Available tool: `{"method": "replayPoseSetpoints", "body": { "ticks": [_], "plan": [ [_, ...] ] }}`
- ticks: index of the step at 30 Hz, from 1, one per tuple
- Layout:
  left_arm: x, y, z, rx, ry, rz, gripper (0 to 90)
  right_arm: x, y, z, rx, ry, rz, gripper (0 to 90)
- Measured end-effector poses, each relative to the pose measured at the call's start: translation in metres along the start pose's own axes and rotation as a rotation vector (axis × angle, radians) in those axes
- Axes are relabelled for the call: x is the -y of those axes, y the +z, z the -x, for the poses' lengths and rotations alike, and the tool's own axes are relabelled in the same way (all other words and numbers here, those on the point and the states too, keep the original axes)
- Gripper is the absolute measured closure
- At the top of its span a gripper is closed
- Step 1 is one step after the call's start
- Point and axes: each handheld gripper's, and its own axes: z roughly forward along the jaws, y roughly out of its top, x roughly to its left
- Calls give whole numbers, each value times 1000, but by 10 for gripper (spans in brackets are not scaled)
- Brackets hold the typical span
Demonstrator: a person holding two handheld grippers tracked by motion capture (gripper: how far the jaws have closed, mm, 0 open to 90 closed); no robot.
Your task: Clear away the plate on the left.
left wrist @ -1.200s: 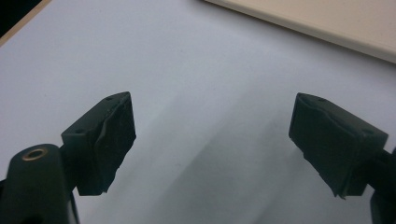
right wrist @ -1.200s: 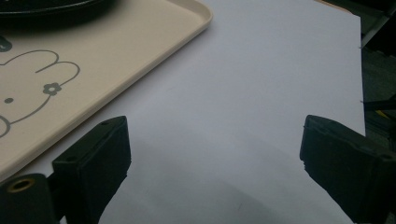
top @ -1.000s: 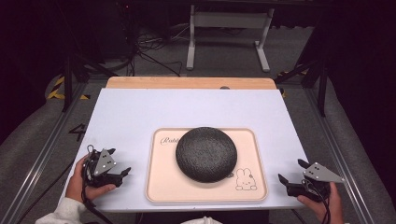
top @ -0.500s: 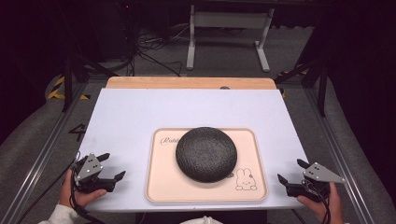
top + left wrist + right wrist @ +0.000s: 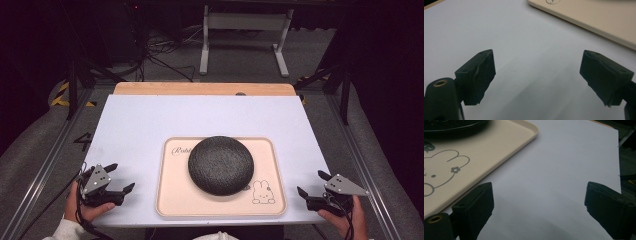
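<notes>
Two grippers rest spread wide and empty at the table's (image 5: 150,120) near corners: the left gripper (image 5: 119,179) and the right gripper (image 5: 311,184). Between them, a beige tray (image 5: 175,200) at the near edge carries a dark round bowl (image 5: 220,164) upside down.

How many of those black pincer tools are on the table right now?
2. The left gripper is at the near left corner of the table, beside the beige tray. The right gripper is at the near right corner, past the tray's other side. Both have their fingers spread apart and hold nothing.
</notes>
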Motion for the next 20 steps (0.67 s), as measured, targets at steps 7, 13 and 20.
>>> {"method": "replayPoseSetpoints", "body": {
  "ticks": [7, 13, 20],
  "plan": [
    [-1, 0, 0, -6, 6, 1, 141, 0, 0, 0, -1, -2, -3, 93],
    [-2, 1, 1, -7, 2, -7, 141, 0, 1, 1, -1, 7, -2, 93],
    [-4, 5, 1, 9, -5, -11, 149, 1, 1, 2, -1, 10, -2, 93]
  ]
}}
